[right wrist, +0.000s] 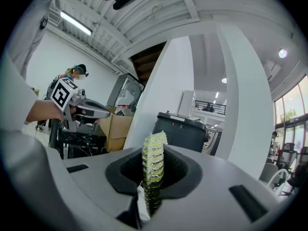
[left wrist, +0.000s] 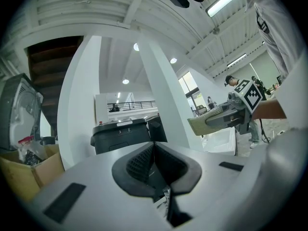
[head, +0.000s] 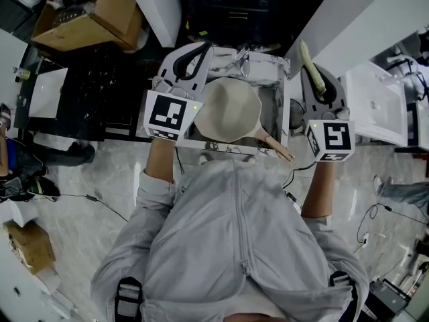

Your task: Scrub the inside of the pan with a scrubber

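While the pan (head: 228, 109) sits in the foil-lined basin (head: 268, 62), handle pointing near-right, the yellow-green scrubber (right wrist: 154, 158) is pinched upright in the right gripper (right wrist: 153, 177) to its right. Just left, the left gripper (left wrist: 154, 162) has its jaws pressed together, empty.

the pan (head: 231, 113) loses its left rim behind the left gripper (head: 194, 51) and its marker cube (head: 167, 115), and it covers most of the basin (head: 284, 102) floor. the scrubber (right wrist: 154, 160) sinks out of sight at its lower end between the pads of the right gripper (right wrist: 153, 177) — a shiny scrap (left wrist: 166, 202) below the left jaws is too small to name.
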Demonstrator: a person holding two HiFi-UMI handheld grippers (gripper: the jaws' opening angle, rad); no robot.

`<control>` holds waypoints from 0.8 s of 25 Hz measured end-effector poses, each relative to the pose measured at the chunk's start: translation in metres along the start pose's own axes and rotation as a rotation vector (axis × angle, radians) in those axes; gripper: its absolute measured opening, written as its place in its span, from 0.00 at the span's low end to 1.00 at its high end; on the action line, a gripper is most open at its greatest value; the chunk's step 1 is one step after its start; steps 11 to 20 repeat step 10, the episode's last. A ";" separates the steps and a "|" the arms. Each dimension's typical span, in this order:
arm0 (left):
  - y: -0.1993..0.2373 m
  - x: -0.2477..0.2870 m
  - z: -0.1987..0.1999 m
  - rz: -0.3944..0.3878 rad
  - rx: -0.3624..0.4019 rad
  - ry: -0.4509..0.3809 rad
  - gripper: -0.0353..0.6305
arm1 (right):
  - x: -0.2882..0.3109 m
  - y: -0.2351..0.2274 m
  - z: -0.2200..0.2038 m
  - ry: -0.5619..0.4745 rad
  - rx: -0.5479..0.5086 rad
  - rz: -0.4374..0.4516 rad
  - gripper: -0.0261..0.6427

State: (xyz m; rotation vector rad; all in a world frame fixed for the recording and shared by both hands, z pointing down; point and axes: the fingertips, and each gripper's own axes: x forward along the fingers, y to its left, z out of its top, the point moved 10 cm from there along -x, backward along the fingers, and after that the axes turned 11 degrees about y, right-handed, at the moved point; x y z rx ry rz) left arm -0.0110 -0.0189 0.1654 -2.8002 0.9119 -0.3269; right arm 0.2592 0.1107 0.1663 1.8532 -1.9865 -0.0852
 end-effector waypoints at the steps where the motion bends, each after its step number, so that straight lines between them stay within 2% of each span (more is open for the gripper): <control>1: 0.000 0.000 0.001 0.000 0.011 0.000 0.09 | -0.001 0.000 0.001 0.000 0.000 -0.001 0.16; 8: 0.000 -0.001 0.002 0.007 0.078 -0.014 0.09 | -0.002 0.001 -0.001 0.002 -0.003 0.001 0.16; 20: 0.000 -0.001 0.002 0.008 0.084 -0.015 0.09 | -0.002 0.002 -0.001 0.001 -0.006 0.002 0.16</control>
